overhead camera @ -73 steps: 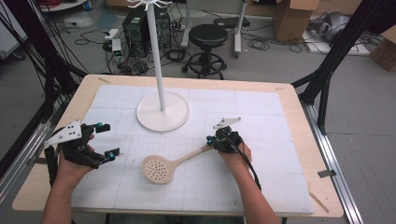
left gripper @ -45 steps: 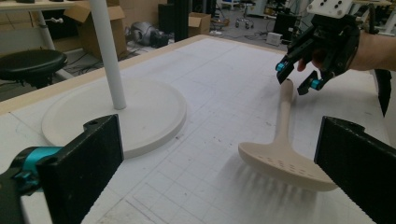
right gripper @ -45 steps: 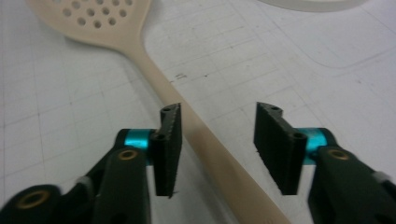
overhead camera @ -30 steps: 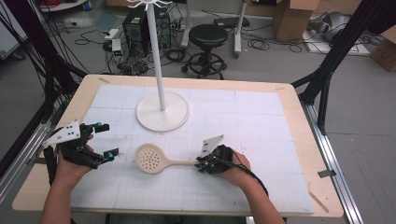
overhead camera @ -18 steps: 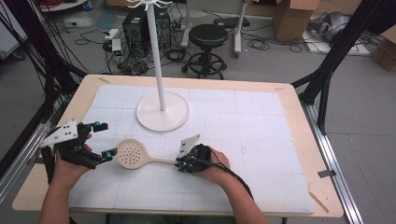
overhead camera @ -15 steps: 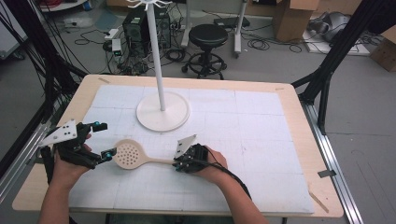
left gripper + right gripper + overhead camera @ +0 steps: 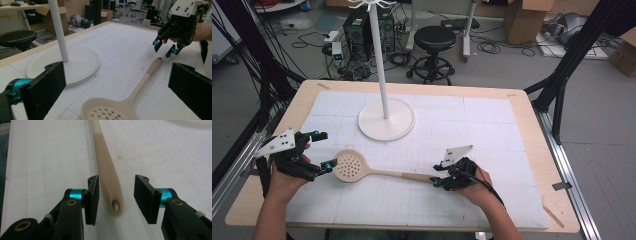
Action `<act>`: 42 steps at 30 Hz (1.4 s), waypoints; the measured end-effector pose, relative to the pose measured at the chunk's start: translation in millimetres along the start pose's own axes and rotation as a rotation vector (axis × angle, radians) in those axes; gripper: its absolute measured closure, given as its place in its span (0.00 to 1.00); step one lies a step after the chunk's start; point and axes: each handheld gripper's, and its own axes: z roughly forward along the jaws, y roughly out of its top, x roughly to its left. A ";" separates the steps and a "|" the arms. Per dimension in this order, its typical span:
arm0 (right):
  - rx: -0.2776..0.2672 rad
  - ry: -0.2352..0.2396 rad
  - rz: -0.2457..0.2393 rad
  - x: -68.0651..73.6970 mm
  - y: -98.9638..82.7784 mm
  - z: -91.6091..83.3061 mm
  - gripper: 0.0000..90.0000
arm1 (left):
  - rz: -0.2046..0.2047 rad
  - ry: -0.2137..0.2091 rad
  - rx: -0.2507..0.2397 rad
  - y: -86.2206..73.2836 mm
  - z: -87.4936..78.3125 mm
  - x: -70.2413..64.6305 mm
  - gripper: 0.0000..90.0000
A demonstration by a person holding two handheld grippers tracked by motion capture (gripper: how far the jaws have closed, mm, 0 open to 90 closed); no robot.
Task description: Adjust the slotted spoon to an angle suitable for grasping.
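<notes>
A beige slotted spoon (image 7: 351, 165) lies flat on the white mat, its head to the left and its handle running right. My left gripper (image 7: 324, 150) stands open around the head's left side, not touching it; in the left gripper view the spoon (image 7: 140, 85) lies between the wide jaws of the left gripper (image 7: 118, 75). My right gripper (image 7: 435, 181) is at the handle's end. Its jaws have just been opening. In the right gripper view the handle's tip (image 7: 105, 165) sits between the pads of the right gripper (image 7: 116, 195), unpressed. The right gripper (image 7: 165, 47) hovers just above the tip.
A white stand with a round base (image 7: 386, 120) and a tall pole (image 7: 379, 60) rises behind the spoon, mid-table. The white mat (image 7: 492, 130) covers the wooden table (image 7: 532, 120). A stool, boxes and cables are on the floor beyond.
The right gripper slid the spoon left toward the left gripper, then opened and drew back right along the handle to its tip. The left gripper stayed put.
</notes>
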 end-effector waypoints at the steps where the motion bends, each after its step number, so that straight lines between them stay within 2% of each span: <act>1: 0.000 0.000 0.000 0.0 0.0 0.0 0.62 | 0.000 0.000 0.000 0.0 0.0 0.0 0.02; 2: 0.022 0.001 0.010 1.3 -9.5 0.1 0.62 | -0.002 0.000 0.000 -0.1 0.7 -0.4 0.02; 5: 0.030 0.003 0.009 1.9 -14.5 4.5 0.64 | 0.001 0.000 0.003 0.0 0.8 -0.6 0.02; 7: 0.046 -0.002 0.006 2.3 -14.4 6.6 0.66 | 0.002 -0.001 0.003 0.0 0.9 -0.5 0.02; 9: 0.067 -0.001 -0.015 2.8 -12.7 13.7 0.74 | 0.000 -0.001 0.002 -0.2 0.6 -0.3 0.02; 11: 0.073 -0.004 -0.015 2.4 -11.9 15.0 0.75 | -0.001 -0.001 0.002 -0.2 0.5 -0.1 0.02; 12: 0.062 0.021 -0.006 0.0 -10.7 17.5 0.76 | -0.002 -0.001 0.002 -0.2 0.5 -0.1 0.02; 13: 0.060 0.019 -0.010 -0.1 -10.0 18.4 0.76 | 0.000 -0.002 0.003 -0.2 0.4 -0.1 0.02; 19: 0.057 0.022 -0.036 0.5 -1.0 27.3 0.76 | 0.001 0.000 0.006 -0.2 0.6 -0.1 0.02; 25: 0.057 0.031 -0.072 1.4 19.2 45.9 0.77 | 0.003 -0.001 0.003 0.2 -0.3 -0.1 0.02; 30: 0.055 0.059 -0.103 4.2 39.7 67.2 0.77 | 0.003 0.001 -0.004 0.6 -2.1 0.3 0.02; 34: 0.054 0.066 -0.119 6.2 48.0 75.3 0.77 | 0.003 0.002 -0.006 0.9 -2.9 0.6 0.02; 37: 0.056 0.062 -0.117 7.1 49.2 76.5 0.77 | 0.003 0.003 -0.006 0.9 -3.0 0.6 0.02; 39: 0.058 0.048 -0.114 7.0 47.8 74.8 0.69 | 0.003 0.002 -0.005 0.9 -3.0 0.5 0.02; 42: 0.056 0.030 -0.104 5.3 46.1 71.5 0.68 | 0.003 0.001 -0.005 0.9 -2.6 0.3 0.02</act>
